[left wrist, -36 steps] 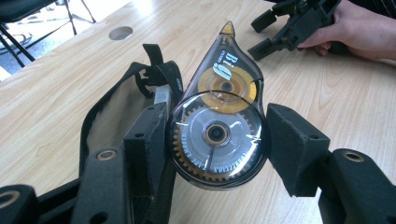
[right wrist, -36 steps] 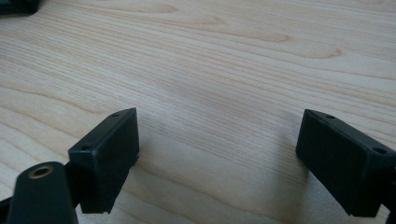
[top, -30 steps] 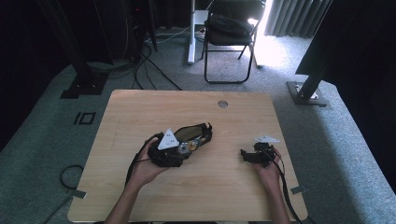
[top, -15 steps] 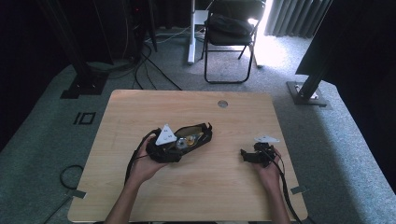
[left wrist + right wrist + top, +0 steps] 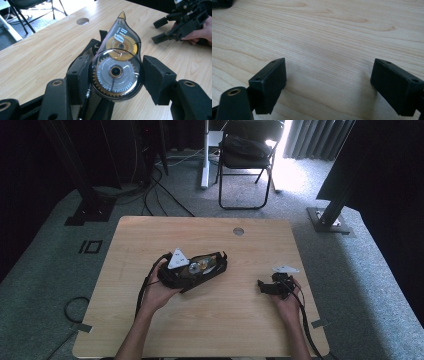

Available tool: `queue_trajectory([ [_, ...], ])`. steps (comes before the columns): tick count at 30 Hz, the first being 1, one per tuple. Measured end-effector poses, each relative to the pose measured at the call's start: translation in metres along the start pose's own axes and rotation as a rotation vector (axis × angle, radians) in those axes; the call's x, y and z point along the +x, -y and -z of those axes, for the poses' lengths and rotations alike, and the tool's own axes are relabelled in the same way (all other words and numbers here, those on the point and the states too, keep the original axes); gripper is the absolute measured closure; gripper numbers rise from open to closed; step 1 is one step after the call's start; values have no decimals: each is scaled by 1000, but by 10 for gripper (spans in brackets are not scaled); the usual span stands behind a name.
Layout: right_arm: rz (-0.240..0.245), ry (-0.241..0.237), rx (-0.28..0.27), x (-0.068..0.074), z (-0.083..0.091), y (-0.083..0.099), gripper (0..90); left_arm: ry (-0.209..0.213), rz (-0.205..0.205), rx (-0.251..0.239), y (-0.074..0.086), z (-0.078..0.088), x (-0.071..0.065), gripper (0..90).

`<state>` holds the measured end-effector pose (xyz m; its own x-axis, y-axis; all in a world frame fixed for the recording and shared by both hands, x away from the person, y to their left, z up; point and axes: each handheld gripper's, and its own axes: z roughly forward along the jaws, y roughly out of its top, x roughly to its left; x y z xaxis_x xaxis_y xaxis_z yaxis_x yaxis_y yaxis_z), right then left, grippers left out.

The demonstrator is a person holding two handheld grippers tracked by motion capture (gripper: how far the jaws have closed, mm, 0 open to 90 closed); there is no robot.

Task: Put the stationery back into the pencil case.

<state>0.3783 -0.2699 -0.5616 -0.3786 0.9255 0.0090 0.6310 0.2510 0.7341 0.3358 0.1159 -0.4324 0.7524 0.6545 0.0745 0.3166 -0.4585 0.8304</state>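
The left gripper (image 5: 116, 72) holds a correction tape dispenser (image 5: 117, 67) between its 2 jaws. The dispenser is clear plastic with a gear wheel and a yellow spool inside, and its pointed tip points away from the gripper, above the wooden table (image 5: 37, 47). The left jaw touches its round side; the right jaw stands just beside it, and I cannot tell if it presses. In the high view the left gripper (image 5: 200, 267) is near the middle of the table (image 5: 200, 230). The right gripper (image 5: 329, 80) rests low over the table near its right edge, with jaws wide apart and nothing between them.
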Motion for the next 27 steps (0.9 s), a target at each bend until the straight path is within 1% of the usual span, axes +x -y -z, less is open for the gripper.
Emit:
queue_trajectory([
  [5, 0, 0, 0, 0, 0, 0, 132, -15, 7, 6, 1, -4, 3, 416],
  [13, 0, 0, -1, 0, 0, 0, 132, -32, 29, 15, 4, -14, 10, 416],
  [15, 0, 0, -1, 0, 0, 0, 132, -36, 33, 27, 5, -18, 12, 415],
  [19, 1, 0, -1, 0, 0, 0, 132, -41, 41, 34, 7, -24, 15, 415],
  [22, 1, 0, -1, 0, 0, 0, 132, -46, 40, 39, 8, -29, 16, 415],
  [25, 1, 0, -1, 0, 0, 0, 132, -50, 50, 49, 10, -35, 18, 415],
  [27, 1, 0, 0, 0, 0, 0, 132, -44, 48, 67, 11, -39, 20, 415],
])
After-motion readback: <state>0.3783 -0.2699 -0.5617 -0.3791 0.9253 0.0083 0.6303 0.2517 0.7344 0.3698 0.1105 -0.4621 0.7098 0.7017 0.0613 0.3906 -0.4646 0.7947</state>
